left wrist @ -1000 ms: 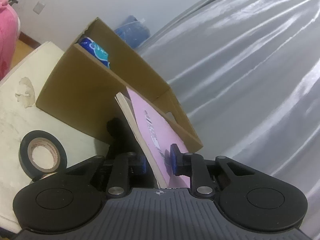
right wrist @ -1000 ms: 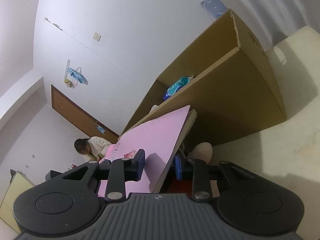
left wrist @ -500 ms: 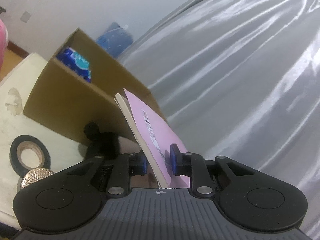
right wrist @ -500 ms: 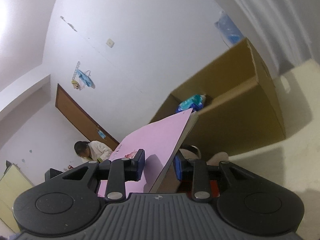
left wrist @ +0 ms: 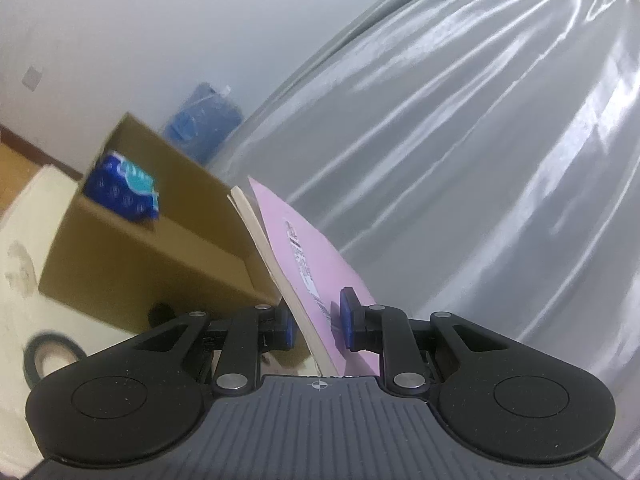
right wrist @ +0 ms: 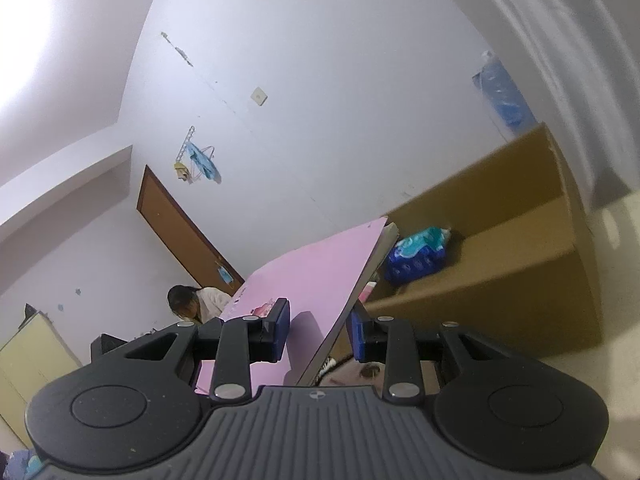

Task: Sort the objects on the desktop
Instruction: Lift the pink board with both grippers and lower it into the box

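I had one pink book (left wrist: 310, 256) pinched between both grippers, one at each side of it. My left gripper (left wrist: 316, 322) was closed on its lower corner: the blue pads (left wrist: 347, 318) pressed the pink cover on one face and the other pad sat against the cream page edge on the far face. The book rose tilted out of those fingers, its top corner reaching up in front of the grey curtain (left wrist: 480, 160). From the right wrist view the same book (right wrist: 316, 272) slanted up and away from my right gripper (right wrist: 318, 330), which also clamped it, one pad on the pink cover and the other under the page block.

The book hung in the air just in front of the one open cardboard box (left wrist: 136, 264), above the level of its near wall and not touching it as far as I could see. Inside the box lay one blue and teal packet (left wrist: 124, 192), the same packet (right wrist: 418, 254) showing from the right side, close beyond the book's raised edge.

On the pale tabletop (left wrist: 20, 240) to the left of the box sat one roll of black tape (left wrist: 46, 356), lying flat, well apart from the book. A person (right wrist: 196, 300) was seated far back in the room, near one brown door (right wrist: 180, 232).
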`<state>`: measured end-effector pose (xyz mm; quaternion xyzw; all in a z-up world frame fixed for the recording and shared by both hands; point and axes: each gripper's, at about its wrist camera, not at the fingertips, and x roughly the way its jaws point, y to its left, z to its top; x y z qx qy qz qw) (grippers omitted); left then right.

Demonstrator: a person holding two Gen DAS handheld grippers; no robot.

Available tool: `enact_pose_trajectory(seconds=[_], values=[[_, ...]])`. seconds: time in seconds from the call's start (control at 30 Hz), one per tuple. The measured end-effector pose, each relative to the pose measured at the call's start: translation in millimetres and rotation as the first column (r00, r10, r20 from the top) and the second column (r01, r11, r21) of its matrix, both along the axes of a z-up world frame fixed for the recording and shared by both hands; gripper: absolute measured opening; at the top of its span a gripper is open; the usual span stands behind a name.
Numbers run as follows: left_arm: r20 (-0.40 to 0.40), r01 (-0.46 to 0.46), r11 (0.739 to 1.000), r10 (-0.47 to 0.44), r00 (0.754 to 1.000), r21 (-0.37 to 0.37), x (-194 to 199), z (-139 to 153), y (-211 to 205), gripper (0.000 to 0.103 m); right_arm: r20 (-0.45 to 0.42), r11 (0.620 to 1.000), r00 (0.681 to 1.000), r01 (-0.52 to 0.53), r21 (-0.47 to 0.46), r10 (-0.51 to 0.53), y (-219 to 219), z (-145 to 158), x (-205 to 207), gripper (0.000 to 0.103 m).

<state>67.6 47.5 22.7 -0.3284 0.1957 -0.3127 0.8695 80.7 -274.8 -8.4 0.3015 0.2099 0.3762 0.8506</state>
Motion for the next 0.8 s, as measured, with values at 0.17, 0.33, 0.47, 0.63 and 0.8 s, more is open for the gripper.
enact_pose_trajectory(seconds=[0.17,0.33,0.47,0.63,0.8], values=[[-0.013,-0.017,1.0,0.017,1.0,0.008,21,7,8,0.02,0.007,1.0,1.0,-0.005,-0.022,0.005,11,11,29,0.035],[0.008,-0.012,1.0,0.011,1.0,0.019,49,14,18,0.02,0.005,0.998,1.0,-0.003,-0.067,0.003,25,22,55,0.035],[-0.003,-0.012,1.0,0.012,1.0,0.016,73,15,24,0.02,-0.001,0.994,1.0,0.017,-0.11,-0.018,35,30,72,0.037],[-0.036,-0.023,1.0,0.023,0.999,0.008,94,10,28,0.02,-0.008,0.985,0.999,0.041,-0.168,-0.043,44,34,89,0.037],[-0.078,-0.033,0.999,0.034,0.996,0.003,115,2,34,0.02,-0.029,0.973,0.999,0.034,-0.226,-0.042,53,32,113,0.037]])
